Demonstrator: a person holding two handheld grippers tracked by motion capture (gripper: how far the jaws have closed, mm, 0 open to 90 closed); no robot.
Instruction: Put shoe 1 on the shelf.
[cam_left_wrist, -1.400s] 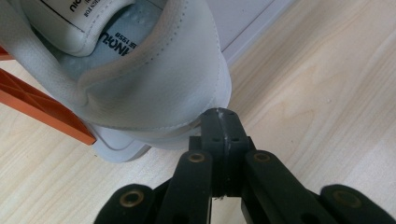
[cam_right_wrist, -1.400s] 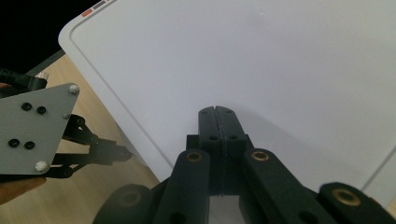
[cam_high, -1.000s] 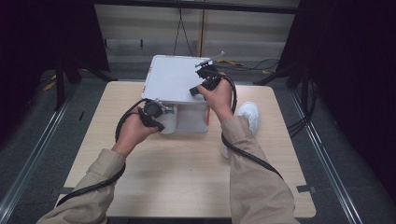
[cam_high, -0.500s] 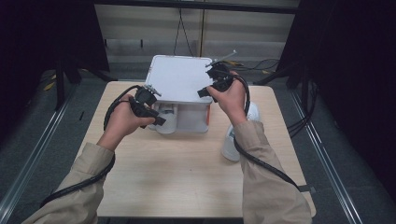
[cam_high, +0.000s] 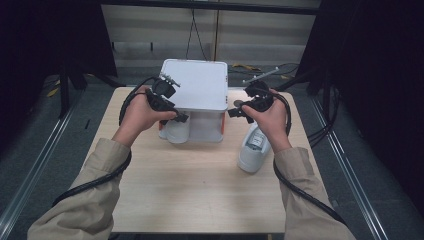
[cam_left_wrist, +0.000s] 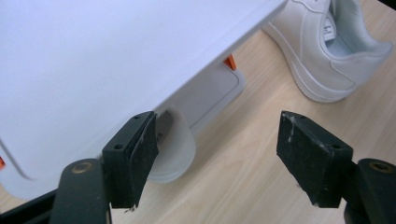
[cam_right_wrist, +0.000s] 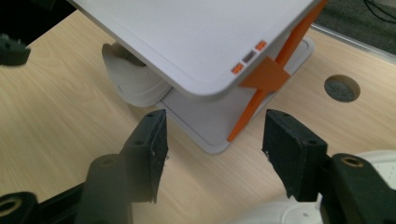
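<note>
Both of my hand-held grippers have let go: the left hand-held gripper (cam_high: 176, 116) and the right hand-held gripper (cam_high: 236, 111) have just been opening, jaws apart with nothing between them, one at each side of the white shoe box (cam_high: 195, 85) at the table's (cam_high: 200, 200) far middle. One white shoe (cam_high: 176, 131) sits under the lid, toe poking out the front; the other shoe (cam_high: 254, 147) lies on the table just right of the box. I judge this the release step; next calls for grabbing that loose shoe.
</note>
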